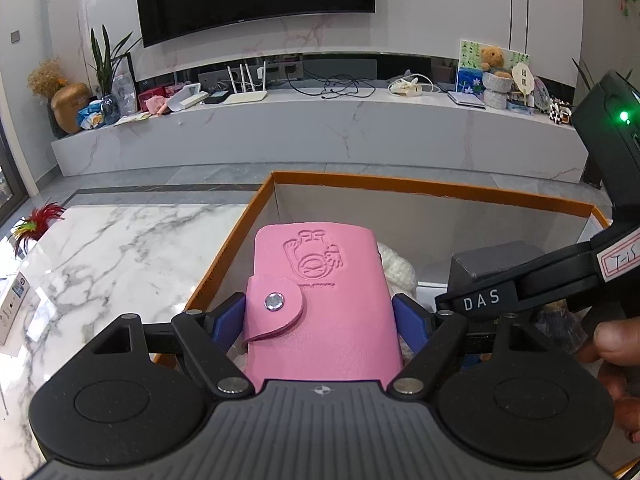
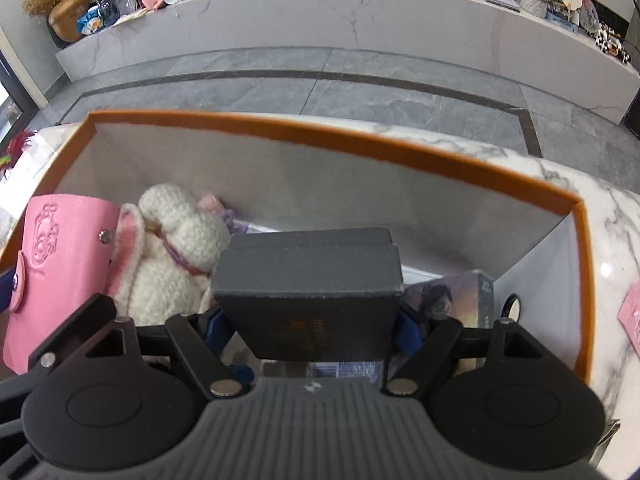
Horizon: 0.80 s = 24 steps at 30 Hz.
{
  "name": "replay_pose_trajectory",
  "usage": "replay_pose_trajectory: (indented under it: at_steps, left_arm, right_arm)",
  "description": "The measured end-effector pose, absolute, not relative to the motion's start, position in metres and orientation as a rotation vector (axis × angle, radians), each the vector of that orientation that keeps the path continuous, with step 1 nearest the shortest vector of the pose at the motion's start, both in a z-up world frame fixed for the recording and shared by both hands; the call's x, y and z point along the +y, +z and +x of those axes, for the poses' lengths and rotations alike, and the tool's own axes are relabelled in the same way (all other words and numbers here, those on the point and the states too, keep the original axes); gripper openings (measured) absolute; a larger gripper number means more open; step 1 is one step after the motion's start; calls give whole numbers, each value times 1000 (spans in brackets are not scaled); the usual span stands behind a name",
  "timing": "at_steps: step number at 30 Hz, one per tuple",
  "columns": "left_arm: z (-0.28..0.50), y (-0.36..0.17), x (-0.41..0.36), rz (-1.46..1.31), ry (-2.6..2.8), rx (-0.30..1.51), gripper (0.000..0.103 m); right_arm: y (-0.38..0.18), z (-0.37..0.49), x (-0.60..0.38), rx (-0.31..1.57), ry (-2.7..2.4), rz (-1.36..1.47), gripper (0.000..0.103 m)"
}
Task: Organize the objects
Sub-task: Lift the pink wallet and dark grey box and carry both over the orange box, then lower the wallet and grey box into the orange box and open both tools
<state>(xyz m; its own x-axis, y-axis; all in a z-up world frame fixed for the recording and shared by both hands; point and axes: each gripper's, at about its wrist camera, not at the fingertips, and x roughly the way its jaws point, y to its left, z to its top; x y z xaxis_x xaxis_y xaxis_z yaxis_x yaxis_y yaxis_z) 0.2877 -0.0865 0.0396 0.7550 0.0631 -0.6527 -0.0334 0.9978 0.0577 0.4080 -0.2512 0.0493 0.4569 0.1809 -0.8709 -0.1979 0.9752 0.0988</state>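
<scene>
Holding both loads over the orange-rimmed box [image 2: 304,136] — left gripper [image 1: 320,320] clamped across the pink leather key case [image 1: 320,300], right gripper [image 2: 316,320] clamped on the grey box [image 2: 312,280]. Key case likely light, soft, slightly yielding; best pinched across its flat sides below the snap. Grey box rigid, probably light — gripped at the narrow end. Knitted white rabbit [image 2: 176,240] already inside.

The pink key pouch [image 1: 320,304] looked like smooth matt leather with a shiny metal snap [image 1: 274,301]; the toy rabbit [image 2: 176,256] was fuzzy knitted yarn; the grey box [image 2: 310,280] seemed matt textured card; the tabletop [image 1: 120,248] was glossy veined marble.
</scene>
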Motion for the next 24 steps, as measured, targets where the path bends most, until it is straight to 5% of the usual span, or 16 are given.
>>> replay_pose_trajectory:
  at_steps: [24]
  left_arm:
    - [291,38,-82,43,29,809,94]
  right_arm:
    - [49,412,-242,1122,211,-60,78]
